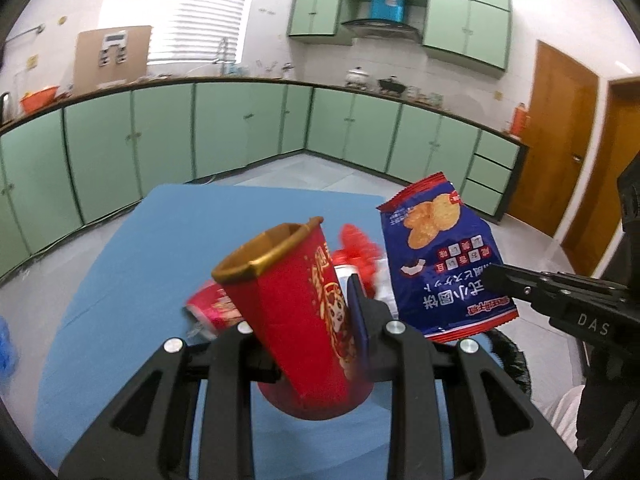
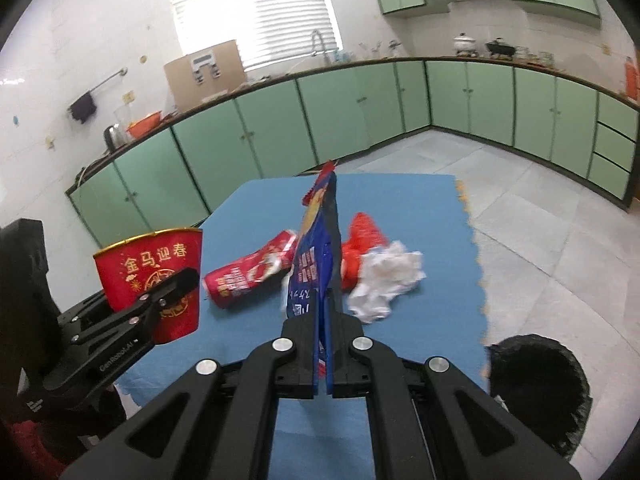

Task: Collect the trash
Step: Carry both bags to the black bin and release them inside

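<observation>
My left gripper (image 1: 308, 320) is shut on a red paper cup (image 1: 292, 300) with a gold rim, held tilted above the blue mat (image 1: 132, 264). The cup also shows in the right wrist view (image 2: 152, 264). My right gripper (image 2: 322, 320) is shut on a blue snack bag (image 2: 316, 248), held upright and edge-on; the bag also shows in the left wrist view (image 1: 444, 256). On the mat lie a crushed red can (image 2: 248, 272), a red wrapper (image 2: 362, 244) and a crumpled white tissue (image 2: 386, 280).
A black-lined bin (image 2: 536, 388) stands on the floor at the mat's right front corner. Green cabinets (image 1: 224, 128) and a worktop run along the far walls. A wooden door (image 1: 560, 132) is at the right.
</observation>
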`<state>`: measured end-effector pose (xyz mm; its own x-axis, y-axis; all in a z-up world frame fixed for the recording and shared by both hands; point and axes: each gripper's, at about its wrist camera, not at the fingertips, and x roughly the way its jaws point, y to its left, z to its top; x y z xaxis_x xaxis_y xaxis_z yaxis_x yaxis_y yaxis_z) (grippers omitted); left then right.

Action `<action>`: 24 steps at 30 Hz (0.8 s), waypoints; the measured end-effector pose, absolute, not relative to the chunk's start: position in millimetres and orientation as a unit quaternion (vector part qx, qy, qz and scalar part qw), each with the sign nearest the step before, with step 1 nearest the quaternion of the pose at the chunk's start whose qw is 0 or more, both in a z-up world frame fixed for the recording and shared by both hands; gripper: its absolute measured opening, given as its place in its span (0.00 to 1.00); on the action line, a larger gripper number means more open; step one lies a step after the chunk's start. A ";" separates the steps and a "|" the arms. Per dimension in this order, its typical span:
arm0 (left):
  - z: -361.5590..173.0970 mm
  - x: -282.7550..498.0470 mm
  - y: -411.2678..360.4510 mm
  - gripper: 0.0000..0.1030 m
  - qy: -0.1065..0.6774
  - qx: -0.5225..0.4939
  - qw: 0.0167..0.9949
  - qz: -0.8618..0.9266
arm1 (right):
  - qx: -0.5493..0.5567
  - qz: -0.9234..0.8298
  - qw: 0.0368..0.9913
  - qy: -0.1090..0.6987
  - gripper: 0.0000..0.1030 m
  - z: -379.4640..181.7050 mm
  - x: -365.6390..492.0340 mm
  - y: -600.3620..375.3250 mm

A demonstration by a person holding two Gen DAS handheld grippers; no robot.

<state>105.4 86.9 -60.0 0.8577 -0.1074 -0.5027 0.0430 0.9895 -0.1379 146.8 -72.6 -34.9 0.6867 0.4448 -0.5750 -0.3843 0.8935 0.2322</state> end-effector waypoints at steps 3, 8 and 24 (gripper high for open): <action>-56.3 111.0 61.9 0.24 0.258 -0.052 0.963 -0.064 | 0.049 0.199 0.926 0.316 0.02 -31.5 141.6 -98.3; -55.5 121.8 15.7 0.24 0.253 -0.035 0.961 -0.110 | 0.060 0.154 0.936 0.310 0.02 -30.2 134.6 -139.1; -82.6 154.0 -127.5 0.24 0.255 0.002 0.935 -0.247 | 0.112 -0.002 0.941 0.321 0.02 -60.4 112.0 -273.1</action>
<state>154.0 -127.5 -82.6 0.7486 -0.4606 -0.4769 0.4624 0.8782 -0.1224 112.0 -273.1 -60.4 0.7945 0.0680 -0.6034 0.0761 0.9747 0.2101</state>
